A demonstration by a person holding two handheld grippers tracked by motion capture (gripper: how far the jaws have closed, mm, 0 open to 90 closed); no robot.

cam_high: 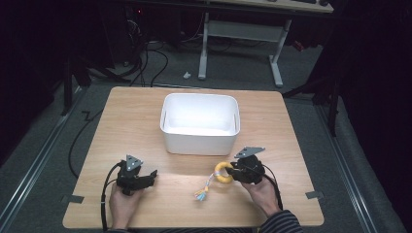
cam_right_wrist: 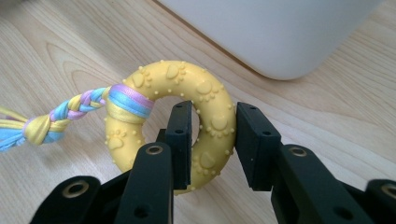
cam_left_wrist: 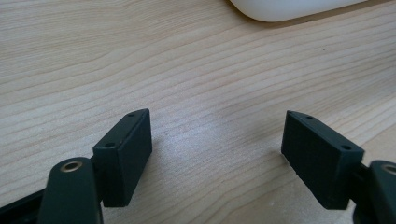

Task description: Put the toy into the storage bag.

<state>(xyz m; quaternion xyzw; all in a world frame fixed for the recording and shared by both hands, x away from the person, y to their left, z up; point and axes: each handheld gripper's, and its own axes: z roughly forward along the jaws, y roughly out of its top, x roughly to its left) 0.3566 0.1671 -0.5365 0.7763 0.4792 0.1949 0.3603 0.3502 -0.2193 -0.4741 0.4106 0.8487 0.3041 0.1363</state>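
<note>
High view: overhead light lands on the light wooden tabletop [cam_high: 145, 121] and blows out the inside of the white rectangular plastic bin [cam_high: 200, 122]; detail lost there. Room around it goes near black, grey floor dim. Frame is soft, low detail, slightly noisy.

Left gripper view: bright, even, wood grain sharp. Soft short shadows under the black jaw pads [cam_left_wrist: 125, 156].

Right gripper view: yellow knobbly rubber ring [cam_right_wrist: 210, 112] is crisp, mild sheen, no hard glare. Bin wall behind it is out of focus. Nearest black jaw arms at the bottom edge slightly blurred.
</note>
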